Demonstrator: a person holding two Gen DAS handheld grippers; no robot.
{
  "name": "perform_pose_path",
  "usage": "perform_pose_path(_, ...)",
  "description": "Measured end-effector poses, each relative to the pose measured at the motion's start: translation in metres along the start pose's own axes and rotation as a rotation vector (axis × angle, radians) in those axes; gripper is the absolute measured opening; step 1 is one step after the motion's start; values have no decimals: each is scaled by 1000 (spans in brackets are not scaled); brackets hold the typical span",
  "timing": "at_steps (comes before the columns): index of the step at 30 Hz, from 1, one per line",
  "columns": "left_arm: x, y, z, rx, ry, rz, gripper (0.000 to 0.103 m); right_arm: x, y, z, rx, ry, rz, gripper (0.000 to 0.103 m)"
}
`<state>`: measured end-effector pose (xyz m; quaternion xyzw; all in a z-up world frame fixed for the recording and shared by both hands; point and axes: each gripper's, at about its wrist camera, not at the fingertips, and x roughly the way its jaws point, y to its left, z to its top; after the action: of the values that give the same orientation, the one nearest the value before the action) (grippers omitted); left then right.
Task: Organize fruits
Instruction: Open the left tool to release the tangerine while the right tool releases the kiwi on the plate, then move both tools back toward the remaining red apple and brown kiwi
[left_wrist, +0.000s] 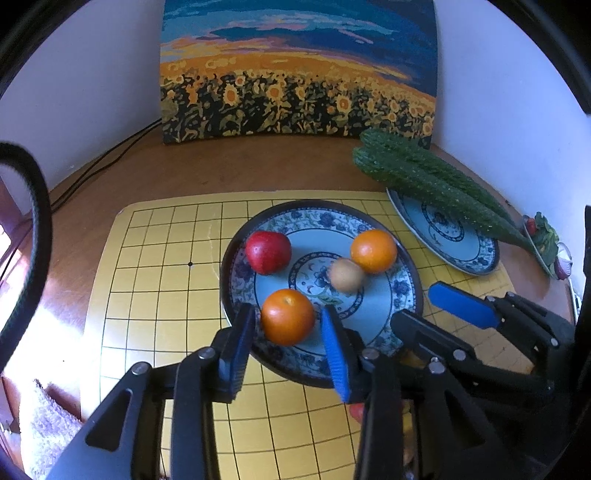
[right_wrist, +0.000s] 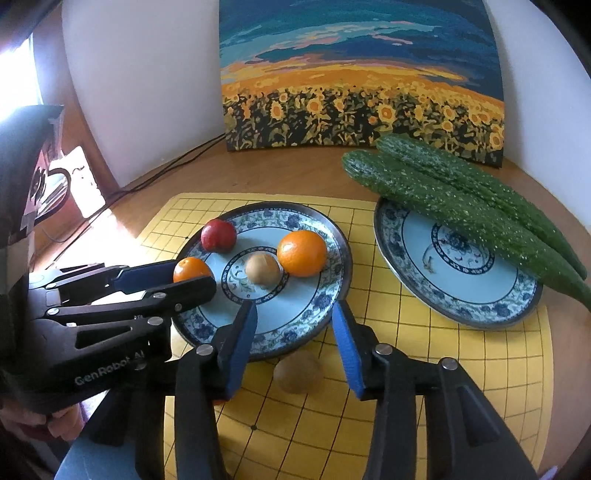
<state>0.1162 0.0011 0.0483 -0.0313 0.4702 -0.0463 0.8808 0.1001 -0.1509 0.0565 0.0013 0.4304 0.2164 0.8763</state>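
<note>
A blue-patterned plate holds a red apple, a large orange, a tan kiwi and a smaller orange. My left gripper stands open around the smaller orange, a thin gap on each side. My right gripper is open over the plate's near rim. A second kiwi lies on the yellow mat below its fingers, untouched.
A second plate at the right carries two long green cucumbers. A sunflower painting leans on the back wall, with cables at its left. A hand holds the left gripper.
</note>
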Motion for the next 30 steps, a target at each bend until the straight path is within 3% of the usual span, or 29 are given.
perform_pose_path(9, -17, -11, -7, 9, -5, -18, 46, -21, -2, -10, -5, -14, -5, 47)
perform_pose_path(30, -35, -22, -29, -7, 20, -65, 49, -52, -15, -35, 10, -10, -32, 50)
